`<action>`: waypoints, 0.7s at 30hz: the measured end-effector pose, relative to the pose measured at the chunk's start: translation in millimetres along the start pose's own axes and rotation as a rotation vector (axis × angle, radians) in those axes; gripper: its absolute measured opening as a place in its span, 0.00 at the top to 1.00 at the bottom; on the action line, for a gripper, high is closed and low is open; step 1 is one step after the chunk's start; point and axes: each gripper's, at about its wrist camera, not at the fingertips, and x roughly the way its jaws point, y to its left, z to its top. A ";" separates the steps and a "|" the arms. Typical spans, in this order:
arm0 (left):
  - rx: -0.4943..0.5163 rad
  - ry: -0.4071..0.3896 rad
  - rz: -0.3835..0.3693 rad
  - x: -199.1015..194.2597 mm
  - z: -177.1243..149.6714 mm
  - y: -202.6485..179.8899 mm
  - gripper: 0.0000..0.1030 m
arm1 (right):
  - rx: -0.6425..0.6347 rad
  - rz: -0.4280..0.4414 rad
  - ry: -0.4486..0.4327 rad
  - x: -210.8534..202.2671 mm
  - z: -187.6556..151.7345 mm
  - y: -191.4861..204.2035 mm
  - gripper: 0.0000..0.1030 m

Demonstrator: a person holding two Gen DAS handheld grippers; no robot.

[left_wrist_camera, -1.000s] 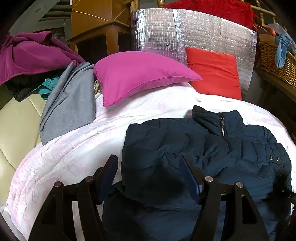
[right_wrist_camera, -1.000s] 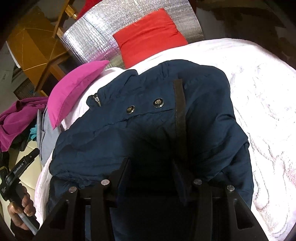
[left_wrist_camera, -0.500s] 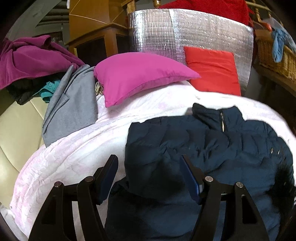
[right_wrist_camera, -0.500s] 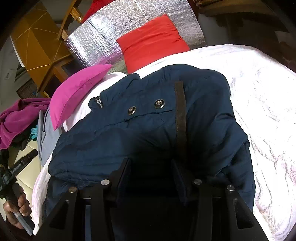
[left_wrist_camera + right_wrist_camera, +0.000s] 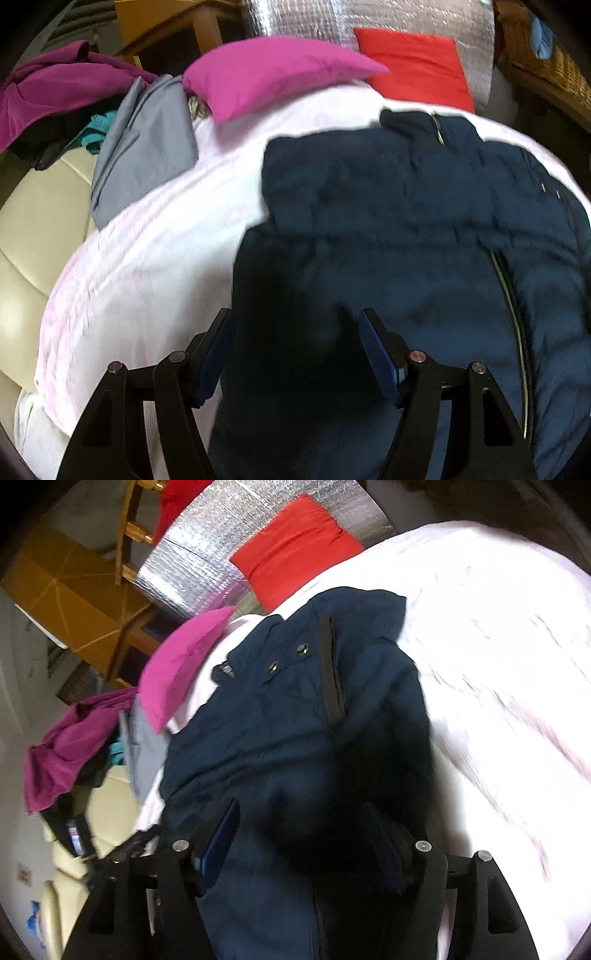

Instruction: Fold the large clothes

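Observation:
A navy padded jacket (image 5: pixel 388 221) lies on the white and pink bed sheet (image 5: pixel 147 266), collar and zip pull toward the pillows. My left gripper (image 5: pixel 295 317) hangs open just above the jacket's lower left part, its blue pads bare, one finger over the jacket's left edge. In the right wrist view the jacket (image 5: pixel 295 720) shows two snap buttons and a dark strip. My right gripper (image 5: pixel 303 808) is over the jacket's near part with its jaws opening. Dark fabric bulges up between the fingers, and the pads do not press on it.
A magenta pillow (image 5: pixel 273 77) and a red pillow (image 5: pixel 413 62) lean at the bed's head against a silver foil panel (image 5: pixel 369 14). A grey garment (image 5: pixel 144 147) and a purple one (image 5: pixel 55 88) lie at the left over a cream padded seat (image 5: pixel 33 221). A wicker basket (image 5: pixel 554 62) stands at the right.
My right gripper's jaws have spread wider and let the jacket fabric go, and its view has rolled and shifted. My left gripper has sunk closer over the jacket.

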 end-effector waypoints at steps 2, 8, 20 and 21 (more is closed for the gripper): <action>0.025 0.004 0.011 -4.3 -11.1 -5.9 0.32 | -0.007 0.014 0.012 -12.5 -11.9 -3.1 0.29; 0.056 0.037 0.034 -11.9 -40.3 -11.1 0.32 | 0.037 0.022 0.073 -29.5 -37.1 -28.7 0.30; 0.027 0.059 -0.014 -54.2 -70.2 6.1 0.31 | 0.011 0.065 0.100 -71.4 -71.2 -40.5 0.29; 0.020 0.049 -0.007 -61.1 -68.7 12.9 0.31 | 0.008 0.064 0.104 -74.0 -70.8 -41.7 0.29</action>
